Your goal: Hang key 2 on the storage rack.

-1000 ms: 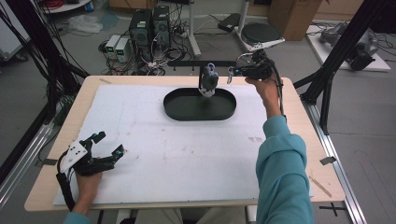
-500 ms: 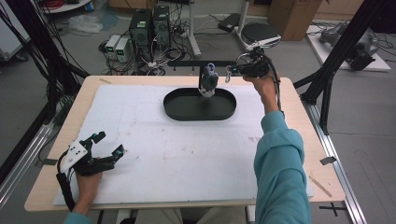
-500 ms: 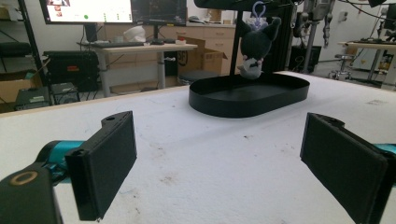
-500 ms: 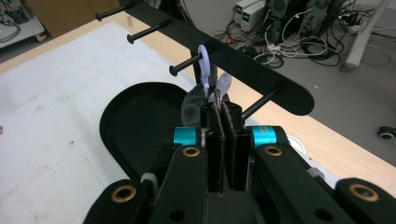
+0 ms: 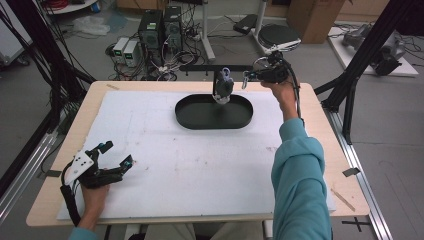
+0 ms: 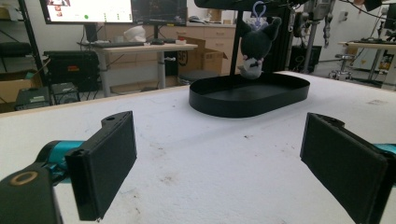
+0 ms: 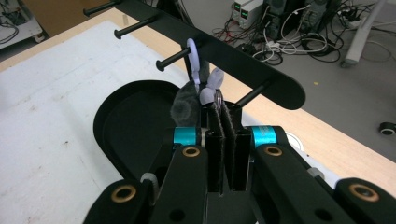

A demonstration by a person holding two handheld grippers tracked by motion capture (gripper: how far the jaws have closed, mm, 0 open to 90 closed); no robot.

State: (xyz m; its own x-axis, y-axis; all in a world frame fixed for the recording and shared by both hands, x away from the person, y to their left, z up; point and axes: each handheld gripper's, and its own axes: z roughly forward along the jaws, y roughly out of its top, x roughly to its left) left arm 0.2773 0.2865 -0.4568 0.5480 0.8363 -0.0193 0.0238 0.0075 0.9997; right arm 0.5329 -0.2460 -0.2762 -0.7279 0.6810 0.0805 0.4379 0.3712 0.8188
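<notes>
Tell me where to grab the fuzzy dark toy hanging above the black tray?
Grip the lavender clip at its top, where it hooks over the peg, rather than the soft plush toy, which dangles freely above the tray and would likely swing. Come from the peg's free end, so the clip can slide straight off along it.

a lab: computer towers (image 5: pixel 160 30), tangled cables (image 5: pixel 175 62), monitors (image 6: pixel 86 10), black framing (image 5: pixel 365 65).

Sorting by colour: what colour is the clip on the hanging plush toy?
Pale lilac clip, clearest in the right gripper view.
</notes>
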